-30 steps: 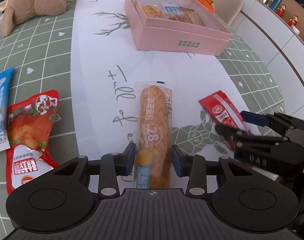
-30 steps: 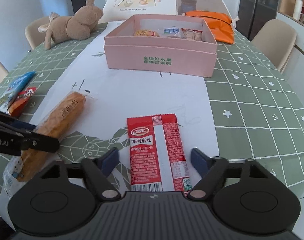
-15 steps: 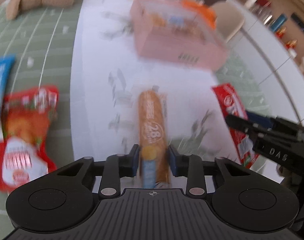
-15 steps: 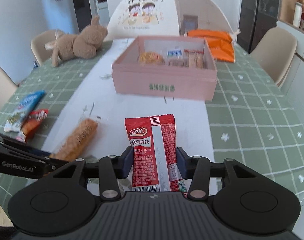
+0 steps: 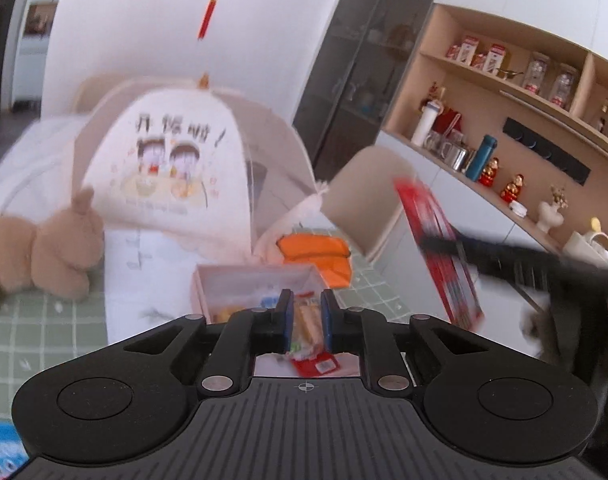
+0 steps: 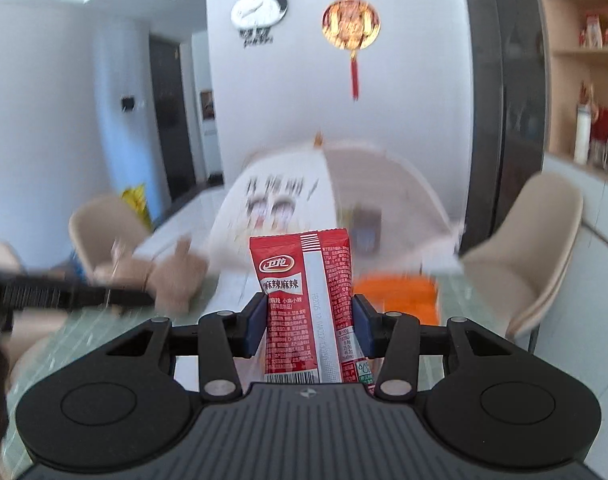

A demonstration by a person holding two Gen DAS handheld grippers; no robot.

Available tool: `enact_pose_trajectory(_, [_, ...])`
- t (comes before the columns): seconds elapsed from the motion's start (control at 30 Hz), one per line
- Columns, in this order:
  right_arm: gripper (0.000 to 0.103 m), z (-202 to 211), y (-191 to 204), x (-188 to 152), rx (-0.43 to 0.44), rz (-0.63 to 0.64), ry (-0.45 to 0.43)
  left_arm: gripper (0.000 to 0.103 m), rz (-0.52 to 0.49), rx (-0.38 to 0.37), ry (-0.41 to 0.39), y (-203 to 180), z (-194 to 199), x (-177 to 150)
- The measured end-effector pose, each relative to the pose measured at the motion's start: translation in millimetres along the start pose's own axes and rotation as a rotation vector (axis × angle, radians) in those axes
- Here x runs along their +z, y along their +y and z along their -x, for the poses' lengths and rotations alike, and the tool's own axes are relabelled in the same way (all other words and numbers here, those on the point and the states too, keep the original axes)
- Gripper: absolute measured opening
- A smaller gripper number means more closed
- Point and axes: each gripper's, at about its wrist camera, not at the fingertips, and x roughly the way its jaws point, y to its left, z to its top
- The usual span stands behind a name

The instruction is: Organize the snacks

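1. Blue pads on your left gripper (image 5: 306,322) are pinching the bread stick packet (image 5: 306,326) between them in the left wrist view; the packet is hanging down between the fingers, raised off the table.
2. Beyond the fingertips, the pink box (image 5: 240,280) is sitting on the white runner of the green checked table (image 5: 44,320), with a few snacks blurred inside it.
3. To the left of the box, a brown plush toy (image 5: 52,248) is lying on the table, and a domed mesh food cover (image 5: 176,160) with a cartoon print is standing behind both.
4. An orange bag (image 5: 316,252) is lying just behind the box.
5. On the right of this view, your right gripper (image 5: 436,242) is appearing as a blurred black bar, carrying the red snack packet (image 5: 440,248) tilted in the air.
6. Turning to the right wrist view, your right gripper (image 6: 308,324) is clamping the red snack packet (image 6: 308,304) between its blue pads, and the packet is standing upright above the table.
7. Behind the packet, the food cover (image 6: 304,184) and the orange bag (image 6: 396,292) are showing blurred, and the plush toy (image 6: 176,276) is lying to the left.
8. Your left gripper (image 6: 104,300) is crossing the left edge as a dark streak; you cannot tell its finger state from here.
9. A beige chair (image 6: 524,256) is standing at the right side of the table.
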Motion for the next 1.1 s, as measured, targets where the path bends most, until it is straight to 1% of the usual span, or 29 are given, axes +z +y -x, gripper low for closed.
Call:
enact_pose_trajectory(0.07, [0.056, -27, -7, 13, 0.059, -0.028, 0.029, 0.019, 0.015, 0.012, 0.072, 10, -15, -17])
enact_pose_trajectory(0.1, [0.064, -44, -11, 16, 0.077, -0.047, 0.063, 0.019, 0.017, 0.037, 0.11, 17, -21, -26])
enact_pose_trajectory(0.17, [0.065, -72, -17, 13, 0.039, -0.069, 0.125, 0.019, 0.028, 0.094, 0.161, 33, -24, -48])
enact_pose_trajectory(0.23, [0.065, -84, -20, -1, -0.002, -0.058, 0.173, 0.019, 0.064, 0.13, 0.189, 55, -15, -69])
enact_pose_trajectory(0.27, [0.065, -87, -20, -13, -0.005, -0.054, 0.196, 0.019, 0.084, 0.151, 0.197, 66, -9, -77])
enact_pose_trajectory(0.33, [0.065, -88, -19, -36, 0.02, -0.054, 0.252, 0.019, 0.139, 0.229, 0.207, 95, 8, -95])
enact_pose_trajectory(0.4, [0.065, -90, -7, -63, 0.044, -0.042, 0.309, 0.019, 0.204, 0.328, 0.204, 123, 26, -112])
enact_pose_trajectory(0.5, [0.065, -93, 25, -98, 0.087, -0.006, 0.379, 0.019, 0.307, 0.439, 0.205, 158, 46, -131])
enact_pose_trajectory(0.57, [0.065, -94, 53, -115, 0.144, 0.012, 0.413, 0.019, 0.355, 0.494, 0.203, 171, 61, -144])
enact_pose_trajectory(0.7, [0.065, -96, 118, -140, 0.283, 0.047, 0.469, 0.019, 0.426, 0.554, 0.162, 185, 82, -160])
enact_pose_trajectory(0.77, [0.068, -95, 151, -150, 0.369, 0.046, 0.5, 0.019, 0.466, 0.582, 0.131, 187, 96, -167])
enact_pose_trajectory(0.8, [0.071, -96, 168, -156, 0.407, 0.045, 0.52, 0.019, 0.484, 0.596, 0.117, 187, 102, -170])
enact_pose_trajectory(0.87, [0.072, -95, 203, -170, 0.462, 0.073, 0.56, 0.019, 0.517, 0.616, 0.097, 187, 112, -177])
enact_pose_trajectory(0.93, [0.072, -96, 235, -184, 0.481, 0.121, 0.587, 0.019, 0.545, 0.629, 0.087, 187, 122, -184])
enact_pose_trajectory(0.97, [0.072, -97, 249, -190, 0.474, 0.15, 0.597, 0.019, 0.551, 0.634, 0.085, 186, 127, -187])
enact_pose_trajectory(1.0, [0.074, -98, 262, -198, 0.436, 0.186, 0.598, 0.019, 0.555, 0.64, 0.081, 185, 132, -190])
enact_pose_trajectory(1.03, [0.074, -100, 274, -205, 0.395, 0.224, 0.59, 0.019, 0.556, 0.643, 0.081, 182, 135, -191])
enact_pose_trajectory(1.07, [0.074, -103, 282, -210, 0.37, 0.253, 0.588, 0.019, 0.555, 0.643, 0.085, 181, 139, -193])
enact_pose_trajectory(1.1, [0.078, -106, 289, -216, 0.348, 0.273, 0.585, 0.019, 0.549, 0.634, 0.094, 182, 141, -194])
